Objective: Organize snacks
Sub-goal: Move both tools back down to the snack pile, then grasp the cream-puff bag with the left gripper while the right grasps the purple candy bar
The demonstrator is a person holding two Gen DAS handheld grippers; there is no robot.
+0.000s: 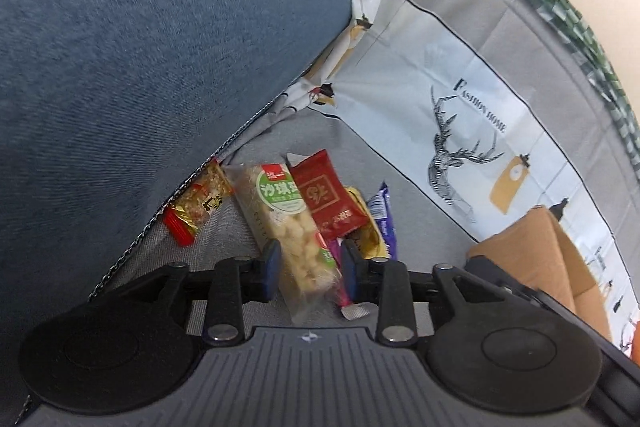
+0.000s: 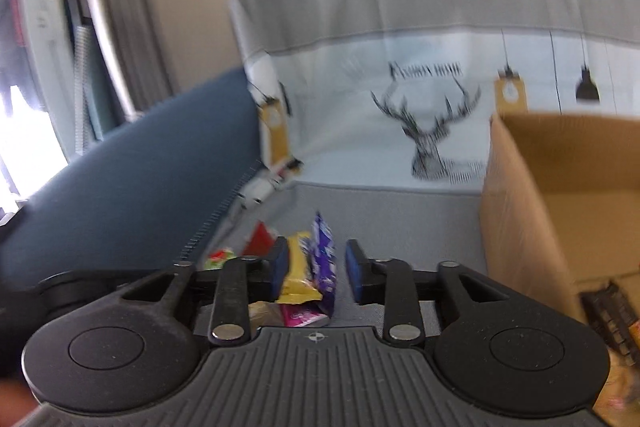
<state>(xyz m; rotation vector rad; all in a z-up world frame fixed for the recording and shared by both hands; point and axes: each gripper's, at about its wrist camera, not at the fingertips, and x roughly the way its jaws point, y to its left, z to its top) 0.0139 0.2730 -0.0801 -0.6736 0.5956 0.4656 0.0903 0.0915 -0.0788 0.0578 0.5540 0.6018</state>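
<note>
Several snack packets lie in a heap on the grey seat [image 1: 224,239]. In the left wrist view my left gripper [image 1: 312,263] is open and straddles a clear pack of puffed snack with a green label [image 1: 288,223] that lies on the seat. Beside it are a red sachet [image 1: 328,199], an orange and red packet [image 1: 196,207], a yellow packet [image 1: 370,239] and a purple packet [image 1: 382,215]. The right wrist view is blurred. My right gripper [image 2: 317,269] is open, with the purple packet [image 2: 324,259] and yellow packet [image 2: 298,275] between its fingers and a gap on the right side.
A blue cushion [image 1: 140,87] rises on the left of the heap. A printed cloth with a deer [image 1: 460,147] covers the backrest. An open cardboard box [image 2: 560,195] stands on the right of the seat, with dark packets [image 2: 612,315] inside.
</note>
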